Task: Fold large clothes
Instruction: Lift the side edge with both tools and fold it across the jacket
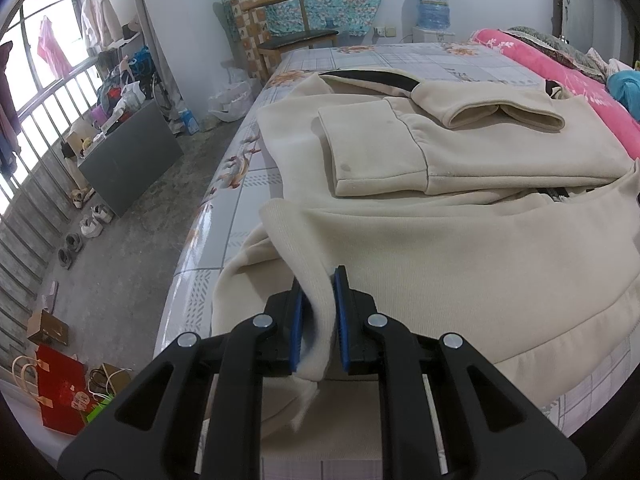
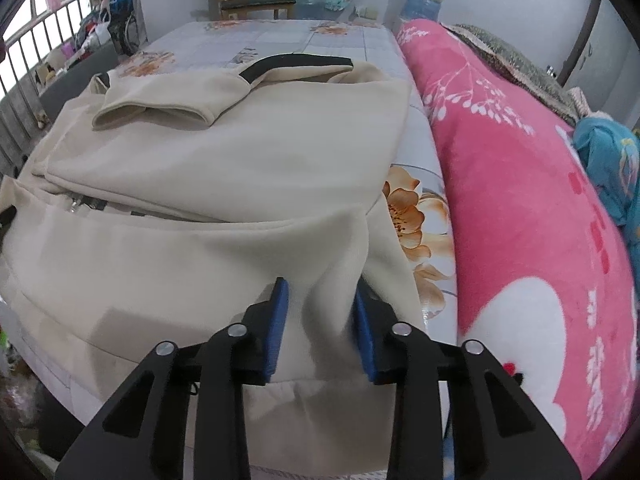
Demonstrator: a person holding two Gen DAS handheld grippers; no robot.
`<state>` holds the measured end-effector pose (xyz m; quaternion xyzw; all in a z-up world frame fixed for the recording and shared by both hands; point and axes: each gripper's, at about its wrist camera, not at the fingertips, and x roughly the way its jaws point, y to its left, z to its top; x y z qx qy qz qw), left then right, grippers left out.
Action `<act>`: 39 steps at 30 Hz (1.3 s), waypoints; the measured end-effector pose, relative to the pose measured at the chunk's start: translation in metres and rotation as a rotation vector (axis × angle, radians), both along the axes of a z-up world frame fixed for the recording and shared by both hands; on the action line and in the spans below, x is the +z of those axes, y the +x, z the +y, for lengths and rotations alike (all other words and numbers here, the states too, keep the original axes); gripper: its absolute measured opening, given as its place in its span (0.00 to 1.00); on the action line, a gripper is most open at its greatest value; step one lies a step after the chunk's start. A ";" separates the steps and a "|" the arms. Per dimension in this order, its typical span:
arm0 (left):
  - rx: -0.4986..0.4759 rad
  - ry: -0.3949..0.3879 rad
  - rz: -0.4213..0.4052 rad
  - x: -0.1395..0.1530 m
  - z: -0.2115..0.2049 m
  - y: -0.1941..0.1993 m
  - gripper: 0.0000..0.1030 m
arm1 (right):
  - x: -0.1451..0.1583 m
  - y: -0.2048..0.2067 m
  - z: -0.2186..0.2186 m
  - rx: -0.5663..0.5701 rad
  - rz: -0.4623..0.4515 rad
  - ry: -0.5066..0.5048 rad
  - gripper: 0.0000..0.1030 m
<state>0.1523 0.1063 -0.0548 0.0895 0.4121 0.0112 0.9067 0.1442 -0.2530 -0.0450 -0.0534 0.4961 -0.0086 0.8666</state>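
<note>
Left gripper [image 1: 318, 320]: my blue pads pinch the near left hem of the cream hoodie [image 1: 460, 240].
Right gripper [image 2: 320, 328]: wider, its pads bunching the near right hem.
Hoodie: spread on the bed [image 1: 400, 58], sleeves folded across the far half.
Pink blanket [image 2: 520, 200]: right of it.

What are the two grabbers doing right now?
Left gripper: shut on the cream jacket hem.
Right gripper: cream jacket fabric between its fingers, grip uncertain.
</note>
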 end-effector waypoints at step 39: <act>-0.083 -0.096 -0.387 0.089 0.023 -0.107 0.05 | 0.107 -0.107 0.018 -0.035 -0.424 -0.076 0.05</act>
